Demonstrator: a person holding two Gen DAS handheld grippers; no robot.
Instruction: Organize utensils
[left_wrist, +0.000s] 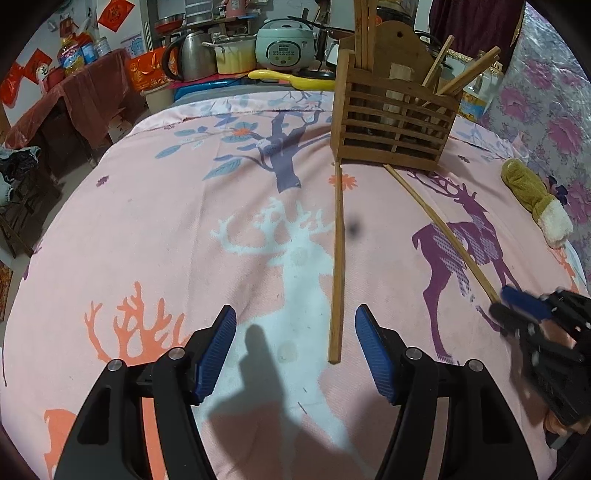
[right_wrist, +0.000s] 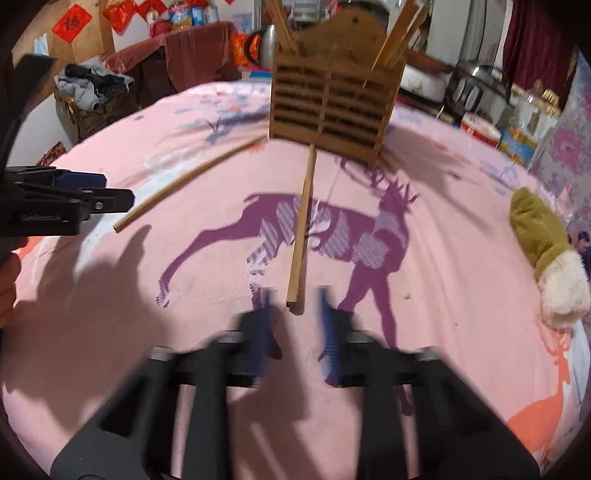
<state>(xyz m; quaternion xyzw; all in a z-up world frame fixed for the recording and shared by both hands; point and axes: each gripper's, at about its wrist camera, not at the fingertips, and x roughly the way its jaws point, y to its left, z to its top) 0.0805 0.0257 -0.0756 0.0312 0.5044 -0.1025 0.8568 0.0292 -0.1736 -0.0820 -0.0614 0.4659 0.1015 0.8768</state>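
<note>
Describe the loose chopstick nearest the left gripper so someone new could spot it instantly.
On the pink deer-print cloth stands a slatted wooden holder. From its left front corner a loose chopstick runs straight toward the left gripper, beside the white deer; the other loose chopstick crosses the purple deer.

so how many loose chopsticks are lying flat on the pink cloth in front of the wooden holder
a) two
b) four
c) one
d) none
a, since one chopstick lies nearly straight out from the wooden holder, and a second chopstick angles off towards the right tongs, both flat on the pink cloth.
</note>
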